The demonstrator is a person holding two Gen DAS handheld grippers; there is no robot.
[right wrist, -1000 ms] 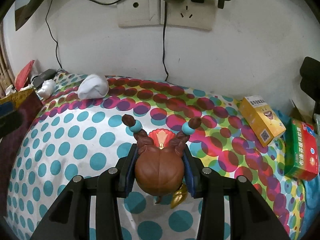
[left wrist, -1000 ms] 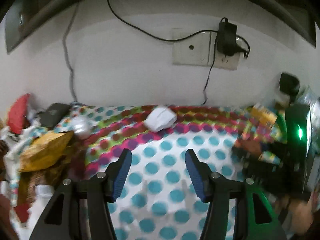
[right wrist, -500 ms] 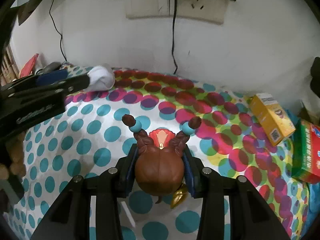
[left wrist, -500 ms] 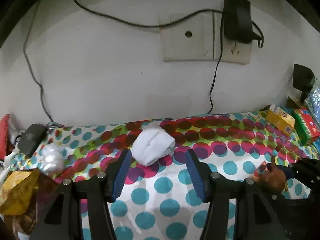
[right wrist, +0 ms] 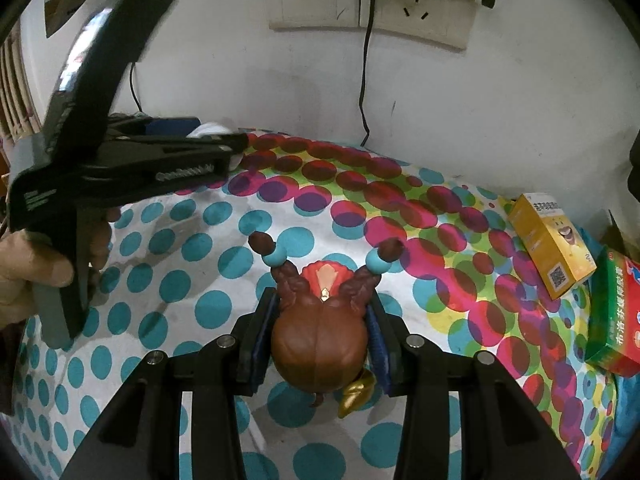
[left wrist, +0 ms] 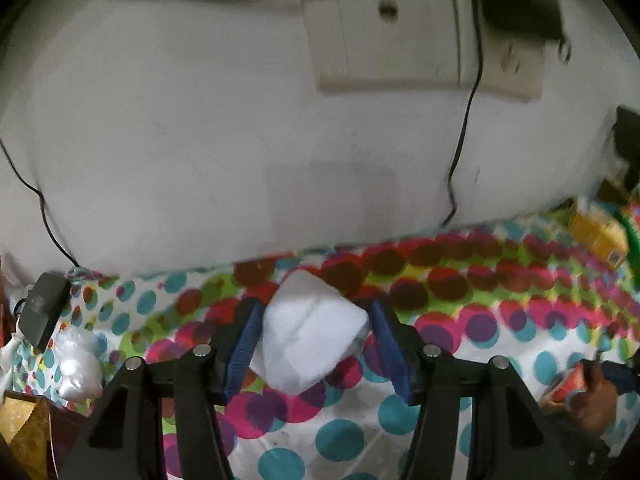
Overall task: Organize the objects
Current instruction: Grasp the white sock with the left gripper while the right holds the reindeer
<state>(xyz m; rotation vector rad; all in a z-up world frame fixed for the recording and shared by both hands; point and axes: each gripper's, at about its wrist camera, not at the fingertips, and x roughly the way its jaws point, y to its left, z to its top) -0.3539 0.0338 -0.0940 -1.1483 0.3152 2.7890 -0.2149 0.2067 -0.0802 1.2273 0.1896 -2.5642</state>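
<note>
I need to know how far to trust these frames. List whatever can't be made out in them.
- Left wrist view: whether the left gripper touches the white bundle; blur hides the contact.
- Left wrist view: the brown figurine, blurred near the edge.
- Right wrist view: the white bundle, mostly hidden behind the left gripper.
- Right wrist view: the figurine's front, facing away in the right gripper.
- Right wrist view: the green box, cut by the frame edge.

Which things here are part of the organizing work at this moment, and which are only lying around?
In the job:
- left gripper, open around the white bundle
- right gripper, shut on the brown figurine

Lying about:
- yellow box
- green and red box
- dark device
- silvery lump
- wall sockets
</note>
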